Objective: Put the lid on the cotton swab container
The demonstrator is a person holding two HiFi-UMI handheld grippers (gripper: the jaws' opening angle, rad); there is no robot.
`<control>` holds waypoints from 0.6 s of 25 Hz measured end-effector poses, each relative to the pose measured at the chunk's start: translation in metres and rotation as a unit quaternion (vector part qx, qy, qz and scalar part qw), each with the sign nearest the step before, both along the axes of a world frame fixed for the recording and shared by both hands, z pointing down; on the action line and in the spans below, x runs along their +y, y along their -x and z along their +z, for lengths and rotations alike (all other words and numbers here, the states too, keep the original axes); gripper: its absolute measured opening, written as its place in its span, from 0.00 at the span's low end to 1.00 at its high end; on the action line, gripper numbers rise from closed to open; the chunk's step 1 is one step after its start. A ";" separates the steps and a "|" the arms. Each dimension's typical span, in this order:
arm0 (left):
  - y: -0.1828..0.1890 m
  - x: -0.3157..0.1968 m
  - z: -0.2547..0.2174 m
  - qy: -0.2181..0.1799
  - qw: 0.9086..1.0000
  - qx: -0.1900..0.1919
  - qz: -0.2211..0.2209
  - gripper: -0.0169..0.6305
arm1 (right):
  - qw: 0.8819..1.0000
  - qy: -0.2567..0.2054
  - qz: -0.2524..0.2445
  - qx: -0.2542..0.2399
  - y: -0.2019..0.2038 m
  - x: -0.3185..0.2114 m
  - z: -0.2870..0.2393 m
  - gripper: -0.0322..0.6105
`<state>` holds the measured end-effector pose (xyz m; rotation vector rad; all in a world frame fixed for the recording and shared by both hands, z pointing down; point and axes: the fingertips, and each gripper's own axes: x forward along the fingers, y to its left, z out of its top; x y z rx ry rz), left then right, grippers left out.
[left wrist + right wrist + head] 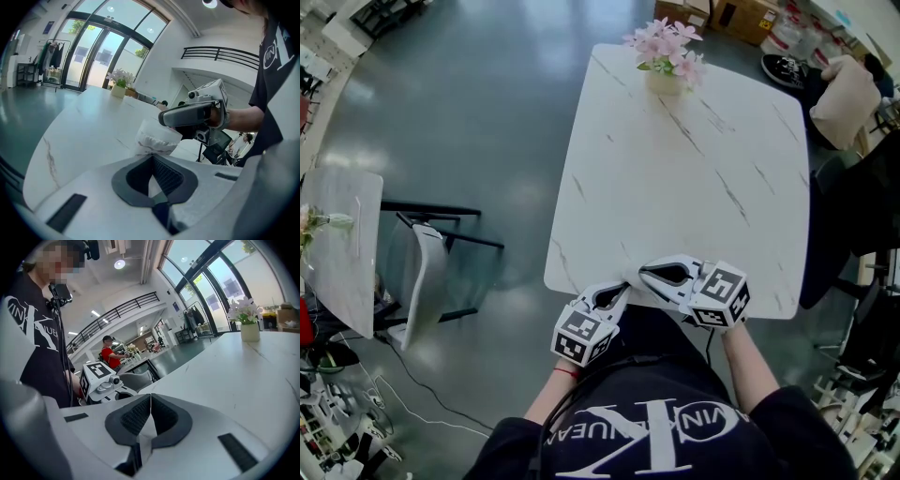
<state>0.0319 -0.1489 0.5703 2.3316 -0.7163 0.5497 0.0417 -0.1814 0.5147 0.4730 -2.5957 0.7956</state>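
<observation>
In the left gripper view, the cotton swab container [157,138], a small translucent tub with white swabs inside, stands on the white marble table [89,122] just beyond my left gripper [151,157]. That gripper's jaws are shut, with nothing seen between them. My right gripper [162,119] hovers right over the tub's top, jaws together. I cannot make out a separate lid. In the head view both grippers meet at the table's near edge, left gripper [617,294] and right gripper [649,273], and they hide the tub. The right gripper [151,395] shows shut in its own view.
A vase of pink flowers [667,56] stands at the far side of the table [694,169]. A chair [427,272] and another marble table [342,244] are on the left. Cardboard boxes [741,17] lie beyond the table. A person in red [110,355] sits far off.
</observation>
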 end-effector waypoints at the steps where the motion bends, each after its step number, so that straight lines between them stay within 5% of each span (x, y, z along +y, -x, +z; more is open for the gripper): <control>1: 0.000 0.000 0.000 0.000 1.000 0.001 0.000 0.03 | 1.000 -0.003 0.001 0.005 0.000 0.000 0.000 0.05; 15: 0.011 -0.003 -0.015 -0.026 1.000 0.000 0.007 0.03 | 0.987 -0.114 -0.037 0.106 0.008 0.009 0.002 0.05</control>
